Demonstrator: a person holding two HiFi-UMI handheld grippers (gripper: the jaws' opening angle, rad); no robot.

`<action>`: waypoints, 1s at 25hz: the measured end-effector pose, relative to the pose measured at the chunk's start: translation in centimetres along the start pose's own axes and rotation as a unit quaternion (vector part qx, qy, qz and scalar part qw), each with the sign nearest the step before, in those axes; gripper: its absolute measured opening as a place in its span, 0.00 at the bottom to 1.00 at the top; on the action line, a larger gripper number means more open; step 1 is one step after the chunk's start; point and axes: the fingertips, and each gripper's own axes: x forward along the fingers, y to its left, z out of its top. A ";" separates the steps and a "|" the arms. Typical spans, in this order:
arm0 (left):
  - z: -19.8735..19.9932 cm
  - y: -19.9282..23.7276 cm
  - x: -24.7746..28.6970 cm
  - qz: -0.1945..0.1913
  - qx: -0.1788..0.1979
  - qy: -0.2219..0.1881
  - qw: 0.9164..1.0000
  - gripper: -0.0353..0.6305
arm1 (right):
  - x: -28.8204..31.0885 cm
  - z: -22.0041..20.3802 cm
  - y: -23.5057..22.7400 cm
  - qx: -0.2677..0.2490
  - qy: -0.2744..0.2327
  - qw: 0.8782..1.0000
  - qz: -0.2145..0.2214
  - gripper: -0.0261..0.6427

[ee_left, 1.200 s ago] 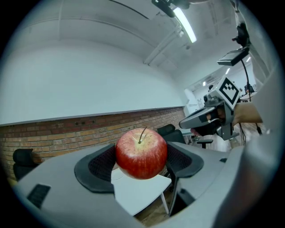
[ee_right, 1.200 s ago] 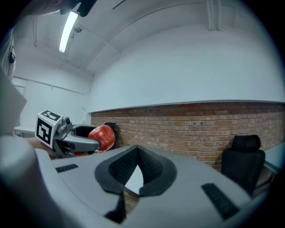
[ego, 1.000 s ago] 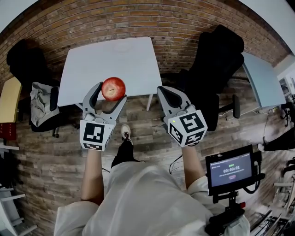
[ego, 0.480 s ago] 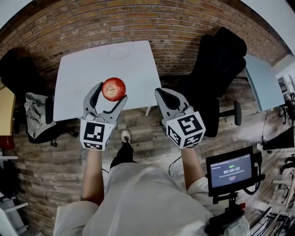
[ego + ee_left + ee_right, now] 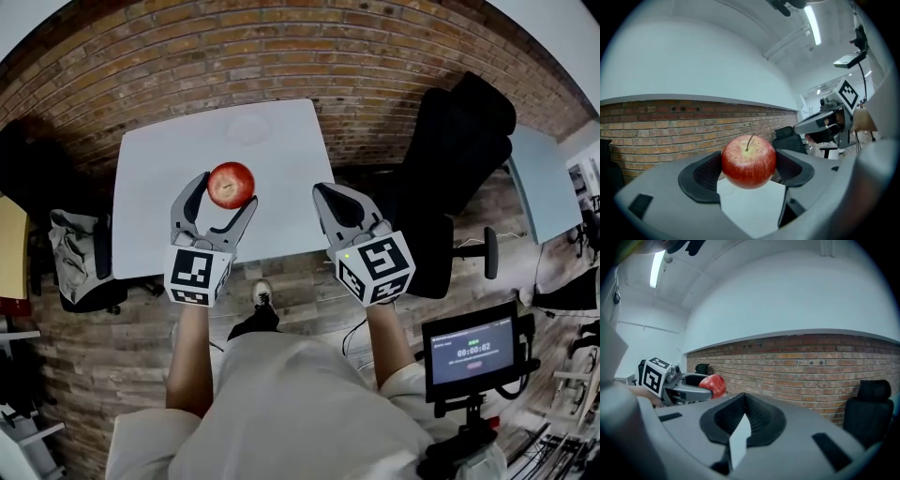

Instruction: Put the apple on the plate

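Well, from here I see the left gripper (image 5: 226,192) holding the apple (image 5: 231,184), its two jaws pressed on the red sides and the stalk pointing up. The apple hangs in the air above the white table (image 5: 159,178), a bit in from the near edge. Ahead of it, close to the far edge, lies the plate (image 5: 248,128), pale and round and hard for me to make out. The table top between the apple and the plate is bare, so there is open room there. To the left of the table stands a black chair (image 5: 89,281) with a grey cloth (image 5: 73,234) on it, close to the table's left edge. The right gripper (image 5: 325,194) has its jaws closed together with nothing in them, and it sits right over the table's right edge. Just past that edge is another black chair (image 5: 459,141), then a second pale table (image 5: 539,183). Behind it all is a brick wall (image 5: 281,47), and the floor (image 5: 112,356) is wood planks. A small screen (image 5: 472,349) stands low on my right.
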 end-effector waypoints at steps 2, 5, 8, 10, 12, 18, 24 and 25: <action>-0.3 1.2 1.1 0.000 -0.003 0.002 1.000 0.61 | 1.3 0.2 -0.6 0.001 0.003 1.000 -0.002 0.04; -0.9 2.7 2.6 -0.002 -0.007 0.008 1.000 0.61 | 2.9 0.1 -1.4 0.003 0.009 1.000 -0.006 0.04; -1.4 3.9 4.2 -0.006 -0.010 0.010 1.000 0.61 | 4.4 -0.1 -2.2 0.006 0.013 1.000 -0.011 0.04; -1.7 4.6 5.1 -0.010 -0.012 0.011 1.000 0.61 | 5.4 -0.2 -2.7 0.009 0.016 1.000 -0.015 0.04; -2.0 5.2 5.9 -0.014 -0.014 0.015 1.000 0.61 | 6.3 -0.3 -3.0 0.013 0.019 1.000 -0.018 0.04; -3.1 7.1 8.3 -0.025 -0.017 0.020 0.999 0.61 | 9.3 -0.8 -4.3 0.022 0.027 0.999 -0.026 0.04; -5.4 10.1 11.1 -0.037 -0.026 0.043 0.998 0.61 | 13.3 -1.3 -5.1 0.031 0.033 0.998 -0.037 0.04; -5.6 10.4 11.4 -0.039 -0.026 0.047 0.998 0.61 | 13.7 -1.3 -5.2 0.032 0.034 0.998 -0.037 0.04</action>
